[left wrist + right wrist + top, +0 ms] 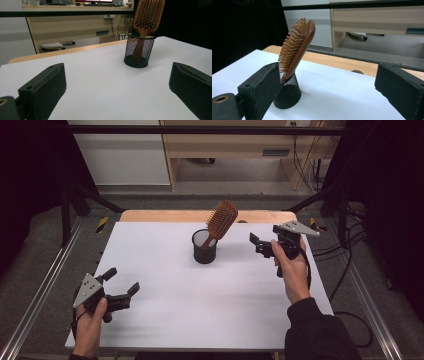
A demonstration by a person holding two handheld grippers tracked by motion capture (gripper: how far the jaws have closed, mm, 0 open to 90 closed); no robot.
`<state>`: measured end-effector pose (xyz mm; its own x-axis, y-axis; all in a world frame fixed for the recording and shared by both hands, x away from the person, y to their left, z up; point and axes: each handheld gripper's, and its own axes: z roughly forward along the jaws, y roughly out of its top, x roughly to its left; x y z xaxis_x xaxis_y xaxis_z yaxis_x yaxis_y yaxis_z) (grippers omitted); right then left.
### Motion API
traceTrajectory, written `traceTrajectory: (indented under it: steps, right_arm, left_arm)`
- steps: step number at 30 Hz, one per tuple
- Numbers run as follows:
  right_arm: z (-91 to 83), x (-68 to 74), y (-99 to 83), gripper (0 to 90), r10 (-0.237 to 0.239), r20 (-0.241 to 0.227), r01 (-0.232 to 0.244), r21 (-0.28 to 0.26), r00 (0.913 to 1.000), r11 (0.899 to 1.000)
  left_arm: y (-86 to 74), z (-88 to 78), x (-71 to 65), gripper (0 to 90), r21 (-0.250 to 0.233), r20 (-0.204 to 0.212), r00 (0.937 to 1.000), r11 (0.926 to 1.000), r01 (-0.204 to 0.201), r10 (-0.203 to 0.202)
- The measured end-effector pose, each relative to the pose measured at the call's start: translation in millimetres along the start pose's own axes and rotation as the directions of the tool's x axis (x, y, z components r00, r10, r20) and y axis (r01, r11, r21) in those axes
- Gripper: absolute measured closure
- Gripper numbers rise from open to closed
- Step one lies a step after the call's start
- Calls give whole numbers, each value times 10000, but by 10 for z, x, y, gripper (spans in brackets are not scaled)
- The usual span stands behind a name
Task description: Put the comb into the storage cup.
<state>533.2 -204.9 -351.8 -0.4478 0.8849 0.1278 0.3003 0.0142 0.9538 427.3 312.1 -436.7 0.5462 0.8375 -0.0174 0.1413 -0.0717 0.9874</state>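
Note:
A brown wooden hairbrush (221, 220) (147, 17) (296, 47) stands handle-down in a black mesh cup (204, 246) (139, 50) (288, 92) near the middle back of the white table (200, 300). Its head leans to the right over the rim. My left gripper (122, 286) hovers open at the table's front left corner, far from the cup, nothing between its jaws. My right gripper (258, 245) is open to the right of the cup, a short gap away, jaws pointing at it and empty.
A wooden strip (165, 215) runs along the table's far edge. Metal rails (35, 300) flank both sides. Cables (350, 265) trail on the floor at right. A desk and cabinet (225, 150) stand beyond the table.

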Motion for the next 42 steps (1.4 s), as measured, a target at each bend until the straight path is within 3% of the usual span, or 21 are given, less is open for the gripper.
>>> traceTrajectory:
  steps: [22, 42]
  right_arm:
    - [-427, -212, -284, 51, -471, 745, 539, -922, 9961, 9943]
    - [-880, -335, -712, 50, -528, 704, 611, -1203, 9961, 9909]
  left_arm:
    - [-9, -24, 23, 12, -33, -136, 9999, 10000, 59, -60]
    - [-17, -76, 24, 12, -102, -219, 9997, 9999, 51, -53]
